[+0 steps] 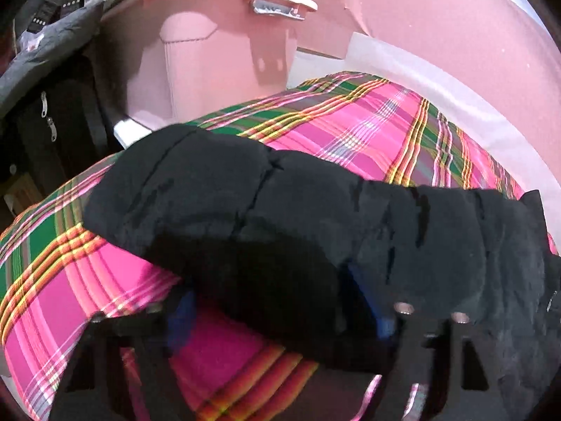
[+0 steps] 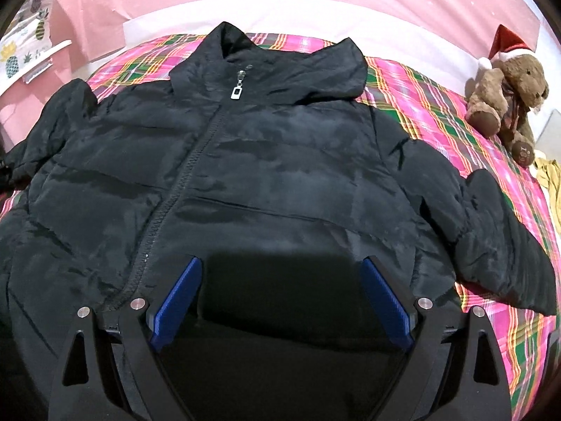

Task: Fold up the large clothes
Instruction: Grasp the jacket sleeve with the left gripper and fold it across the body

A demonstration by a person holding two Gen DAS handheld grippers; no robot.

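Right gripper (image 2: 282, 301) hangs low over the black puffer jacket (image 2: 245, 161), jaws spread wide, blue pads (image 2: 177, 305) either side of bare fabric near the hem, nothing between them. Left gripper (image 1: 280, 319) is over by the jacket's sleeve (image 1: 266, 207); dark cloth drapes across its fingers and hides most of the blue, so whether it's clamped on the sleeve or just under it I cannot tell.

Jacket lies front-up on the plaid bedspread (image 2: 413, 98), zipped to the collar, zipper pull (image 2: 237, 92) showing, both sleeves out to the sides. So I judge we're at the 1st fold: bring a sleeve in across the chest. Next move prob. needs my left to have a firm pinch on the sleeve, lift it enough to clear the puffy body, and carry it inward w/o dragging the whole jacket; right could pin the body down.

Right cam gives the whole garment, plus a teddy bear (image 2: 505, 94) in a Santa hat near the bed's far corner. Left cam misses all that but shows the sleeve close up, a pink plastic bin (image 1: 217, 52) beside the bed, and a dark bag w/ zips (image 1: 52, 119) further left.
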